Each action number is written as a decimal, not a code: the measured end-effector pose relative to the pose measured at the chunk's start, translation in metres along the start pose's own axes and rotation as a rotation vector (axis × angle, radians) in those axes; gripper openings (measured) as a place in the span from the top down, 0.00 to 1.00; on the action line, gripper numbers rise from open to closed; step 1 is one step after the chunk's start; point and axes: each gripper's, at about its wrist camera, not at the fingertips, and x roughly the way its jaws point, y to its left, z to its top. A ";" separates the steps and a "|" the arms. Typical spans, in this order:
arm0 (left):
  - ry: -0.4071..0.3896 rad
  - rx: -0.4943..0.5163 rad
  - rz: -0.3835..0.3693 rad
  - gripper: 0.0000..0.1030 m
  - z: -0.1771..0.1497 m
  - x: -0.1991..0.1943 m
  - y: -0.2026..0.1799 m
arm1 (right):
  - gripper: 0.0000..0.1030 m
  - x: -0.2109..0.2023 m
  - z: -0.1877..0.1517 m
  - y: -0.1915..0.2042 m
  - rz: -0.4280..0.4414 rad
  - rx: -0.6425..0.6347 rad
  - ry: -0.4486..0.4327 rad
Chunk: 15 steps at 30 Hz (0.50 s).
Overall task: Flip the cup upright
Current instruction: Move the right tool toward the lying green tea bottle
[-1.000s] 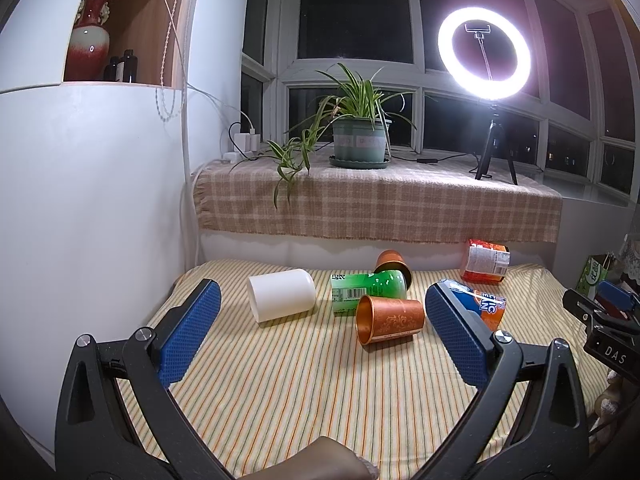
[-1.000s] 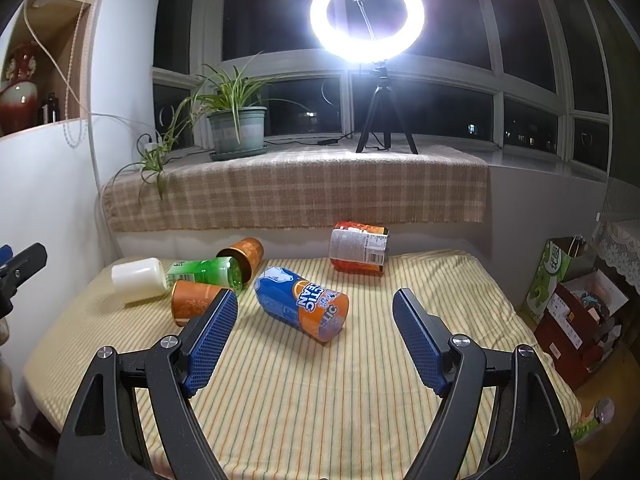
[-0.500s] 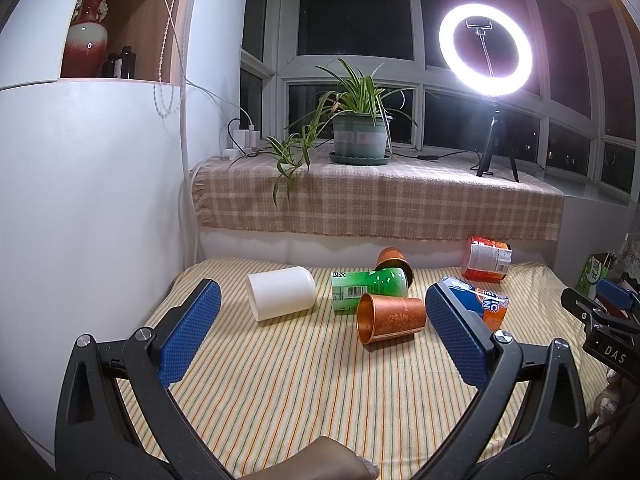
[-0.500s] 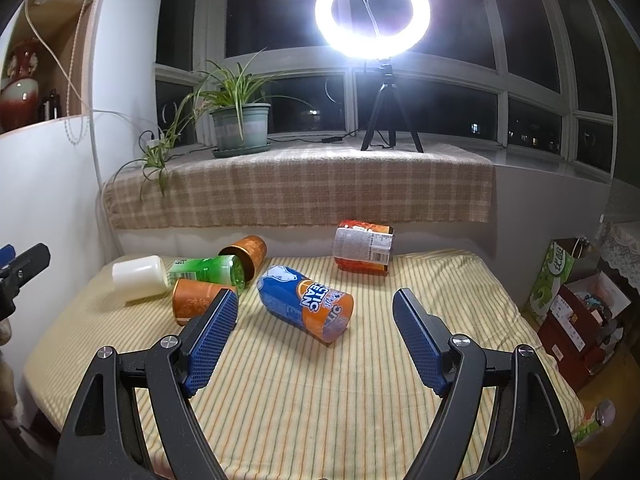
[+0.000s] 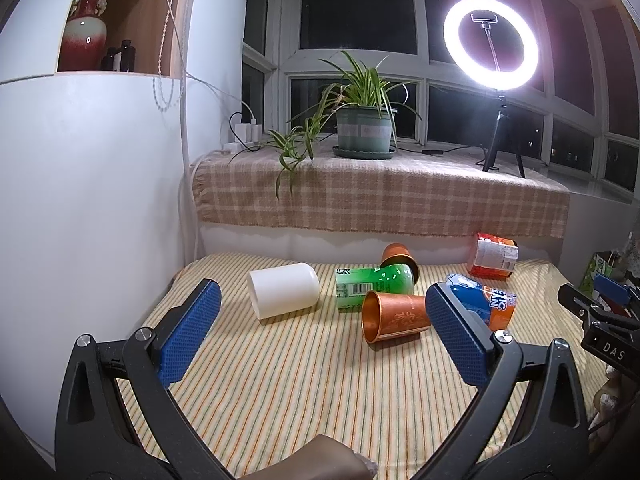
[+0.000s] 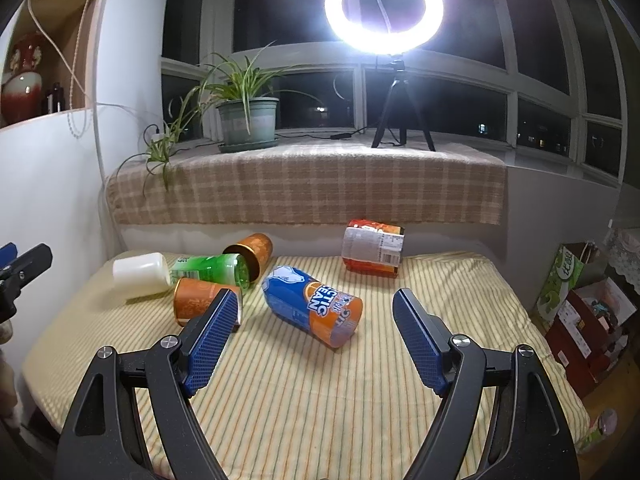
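Several cups lie on their sides on the striped table (image 5: pixel 280 380). A white cup (image 5: pixel 284 294) lies at the left, a green one (image 5: pixel 374 288) beside it, a copper cup (image 5: pixel 394 316) in front and a second copper cup (image 5: pixel 398 256) behind. A blue-and-orange cup (image 6: pixel 312 308) lies mid-table and a red-and-white one (image 6: pixel 374 248) at the back right. My left gripper (image 5: pixel 320 336) is open and empty, short of the white and copper cups. My right gripper (image 6: pixel 314 340) is open and empty, just short of the blue-and-orange cup.
A white curved cabinet (image 5: pixel 80 200) stands close on the left. A checked-cloth sill (image 6: pixel 304 188) behind the table holds a potted plant (image 6: pixel 248 120) and a ring light (image 6: pixel 384 8). Boxes (image 6: pixel 580 312) stand on the floor to the right.
Both grippers have drifted slightly; the blue-and-orange cup sits a little more central between the right fingers. Nothing on the table has moved.
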 end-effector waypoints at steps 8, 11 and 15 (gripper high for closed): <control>0.037 -0.011 0.027 0.00 -0.001 0.018 0.009 | 0.22 0.021 0.004 0.007 0.057 -0.030 0.029; 0.051 -0.017 0.040 0.00 -0.004 0.021 0.015 | 0.22 0.032 0.007 0.011 0.089 -0.049 0.041; 0.077 -0.024 0.052 0.00 -0.008 0.028 0.025 | 0.22 0.051 0.014 0.020 0.147 -0.102 0.062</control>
